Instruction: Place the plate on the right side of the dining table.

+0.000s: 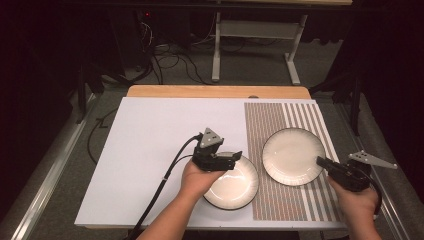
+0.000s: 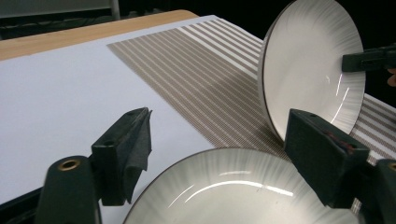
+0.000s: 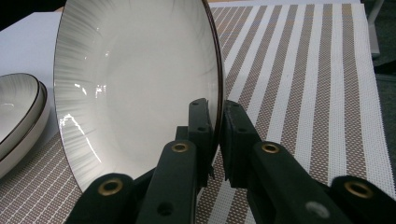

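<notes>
A white plate with a dark rim (image 1: 293,156) (image 2: 313,65) (image 3: 140,84) is tilted up on edge over the striped placemat (image 1: 300,114) (image 2: 196,70) (image 3: 317,70). My right gripper (image 1: 320,161) (image 3: 215,112) is shut on its right rim. A second plate of the same kind (image 1: 235,186) (image 2: 233,186) (image 3: 18,109) lies flat at the mat's left edge; in the right gripper view it looks like two stacked. Over its near left rim my left gripper (image 1: 235,158) (image 2: 219,120) hangs open, jaws wide apart on either side of the rim.
A white board (image 1: 160,135) (image 2: 56,93) covers the wooden table (image 1: 215,91). Cables (image 1: 160,187) trail from the left gripper toward the front edge. Past the table stand a metal frame (image 1: 216,55) and floor cables.
</notes>
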Demonstrator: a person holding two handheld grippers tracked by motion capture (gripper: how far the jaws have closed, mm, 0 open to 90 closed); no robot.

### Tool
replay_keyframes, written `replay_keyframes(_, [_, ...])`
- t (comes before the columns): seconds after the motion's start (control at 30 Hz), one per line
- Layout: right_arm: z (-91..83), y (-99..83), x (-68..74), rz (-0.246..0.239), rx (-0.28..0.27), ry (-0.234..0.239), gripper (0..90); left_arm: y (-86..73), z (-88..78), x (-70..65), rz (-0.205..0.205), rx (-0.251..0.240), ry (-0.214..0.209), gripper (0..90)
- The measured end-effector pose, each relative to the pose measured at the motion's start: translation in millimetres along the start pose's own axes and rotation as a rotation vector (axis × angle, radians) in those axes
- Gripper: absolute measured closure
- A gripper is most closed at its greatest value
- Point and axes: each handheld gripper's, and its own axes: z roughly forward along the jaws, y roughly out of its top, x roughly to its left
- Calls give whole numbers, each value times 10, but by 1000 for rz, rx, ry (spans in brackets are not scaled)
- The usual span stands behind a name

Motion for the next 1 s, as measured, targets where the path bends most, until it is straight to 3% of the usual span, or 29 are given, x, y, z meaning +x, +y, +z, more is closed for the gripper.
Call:
replay_keyframes(0.4, [18, 7, 5, 5, 14, -13, 849, -274, -674, 408, -44, -66, 91, 7])
replay_keyframes(0.77, [110, 40, -17, 38, 48, -29, 835, -579, -1370, 723, -51, -123, 179, 2])
replay_keyframes(0.93, [192, 56, -51, 77, 84, -43, 823, -689, -1519, 835, -64, -134, 206, 2])
replay_keyframes(1.0, [217, 69, -63, 90, 91, -43, 825, -706, -1534, 869, -93, -148, 192, 2])
